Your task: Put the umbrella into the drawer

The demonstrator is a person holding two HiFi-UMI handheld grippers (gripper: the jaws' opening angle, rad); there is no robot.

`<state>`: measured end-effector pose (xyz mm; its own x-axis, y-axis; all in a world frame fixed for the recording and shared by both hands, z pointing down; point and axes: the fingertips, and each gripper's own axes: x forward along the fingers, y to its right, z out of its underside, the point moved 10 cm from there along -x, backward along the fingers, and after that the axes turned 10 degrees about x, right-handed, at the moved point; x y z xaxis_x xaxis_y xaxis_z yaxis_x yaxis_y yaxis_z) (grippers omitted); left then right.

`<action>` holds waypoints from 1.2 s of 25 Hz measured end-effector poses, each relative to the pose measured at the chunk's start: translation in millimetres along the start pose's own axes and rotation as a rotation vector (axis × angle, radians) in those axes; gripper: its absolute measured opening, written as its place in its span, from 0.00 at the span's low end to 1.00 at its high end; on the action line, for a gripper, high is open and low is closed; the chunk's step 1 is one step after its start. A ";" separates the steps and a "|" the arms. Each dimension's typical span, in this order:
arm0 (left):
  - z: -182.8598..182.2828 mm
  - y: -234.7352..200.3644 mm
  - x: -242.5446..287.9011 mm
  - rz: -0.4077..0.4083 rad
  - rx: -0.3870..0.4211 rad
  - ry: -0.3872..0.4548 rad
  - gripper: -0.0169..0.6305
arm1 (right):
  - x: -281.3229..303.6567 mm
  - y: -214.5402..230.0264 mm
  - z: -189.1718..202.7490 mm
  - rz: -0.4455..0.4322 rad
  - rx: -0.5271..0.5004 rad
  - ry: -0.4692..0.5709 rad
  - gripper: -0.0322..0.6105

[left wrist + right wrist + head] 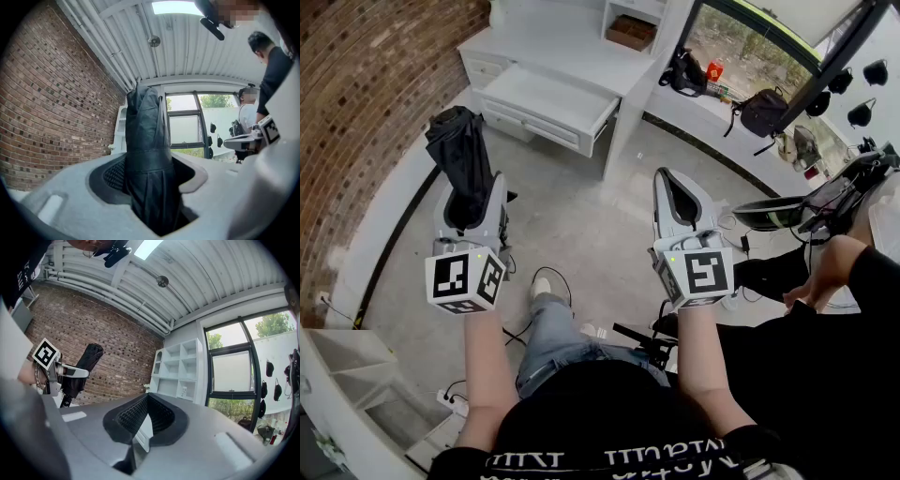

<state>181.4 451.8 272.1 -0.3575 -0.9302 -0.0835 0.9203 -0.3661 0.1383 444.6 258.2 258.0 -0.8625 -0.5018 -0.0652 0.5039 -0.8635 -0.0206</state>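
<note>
My left gripper (pixel 475 192) has its fingers clamped on the folded black umbrella (pixel 459 145). The umbrella stands upright between them, and its wrapped canopy rises well above the fingertips. In the left gripper view the dark fabric fills the gap between the two pads. The umbrella is held over the grey floor (pixel 581 216), near the brick wall (pixel 366 94) and well apart from the drawer.

My right gripper (pixel 673 183) is beside the left one at about the same height. Its fingers (pixel 133 416) are closed, tips together, and they carry nothing.

Ahead of both grippers is a white desk (pixel 553 47), and its surface looks bare from here. Its wide drawer (pixel 546 129) is pulled out toward me, and I see only its pale bottom inside. A smaller drawer (pixel 486 68) to its left is shut. In an open cubby at the back of the desk sits a brown box (pixel 630 33); I cannot tell what it holds.

To the right, a black bag (pixel 764 111) rests on the window ledge. Another person's dark sleeve (pixel 872 272) is just beside my right arm.
</note>
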 end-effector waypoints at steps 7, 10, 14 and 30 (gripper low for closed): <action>4.8 -9.7 32.2 0.005 0.016 0.003 0.40 | 28.6 12.9 1.8 0.016 -0.011 -0.008 0.06; 11.0 -17.9 52.1 0.008 0.033 0.007 0.40 | 48.2 19.6 4.9 0.031 -0.014 -0.018 0.06; 16.7 -32.3 87.1 0.011 0.099 0.014 0.40 | 84.4 30.7 6.4 0.057 -0.007 -0.033 0.06; 36.7 -138.0 262.5 0.023 0.155 0.037 0.40 | 285.4 52.2 4.1 0.069 -0.040 -0.018 0.06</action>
<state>-45.3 257.2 267.3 -0.3282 -0.9376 -0.1144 0.8914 -0.3475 0.2909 224.6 69.6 242.4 -0.8264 -0.5608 -0.0502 0.5630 -0.8245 -0.0563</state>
